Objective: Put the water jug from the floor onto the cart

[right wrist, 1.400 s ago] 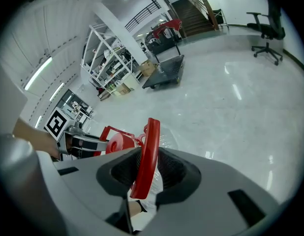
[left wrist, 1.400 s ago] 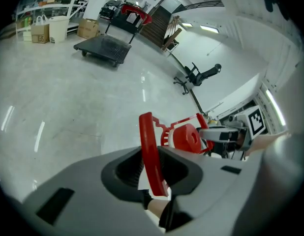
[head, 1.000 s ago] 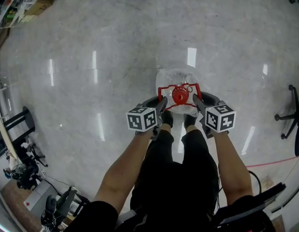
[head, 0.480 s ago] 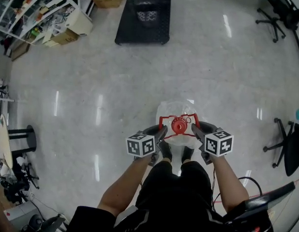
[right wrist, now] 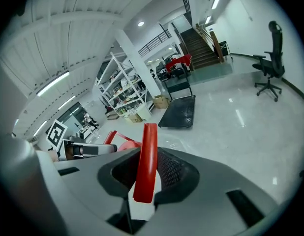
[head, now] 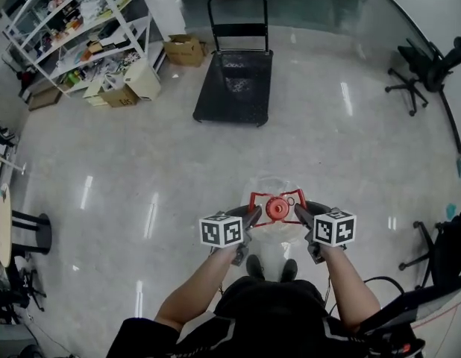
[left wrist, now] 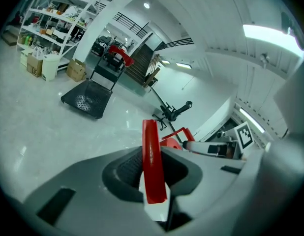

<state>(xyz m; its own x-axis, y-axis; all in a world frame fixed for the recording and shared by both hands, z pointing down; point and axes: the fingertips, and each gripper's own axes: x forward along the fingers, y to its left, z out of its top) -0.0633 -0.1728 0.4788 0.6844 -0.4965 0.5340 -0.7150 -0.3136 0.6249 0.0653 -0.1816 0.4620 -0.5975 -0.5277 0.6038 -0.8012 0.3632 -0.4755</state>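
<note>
Clamping one red handle bar (head: 254, 198) each, the left tongs (head: 248, 218) and right tongs (head: 300, 215) are holding the water jug (head: 273, 186) between them at lower centre, seemingly off the floor (head: 141, 162). Next: walking to the black cart (head: 234, 88) at upper centre and setting it down level.

Head view from high above, facing forward and steeply down over the floor (head: 141, 162), each gripper view riding close behind its own fingers (left wrist: 123, 173), looking low across the room, all three sharing the cart (head: 234, 88), shelving (head: 74, 36) and red handle (left wrist: 151, 161)
</note>
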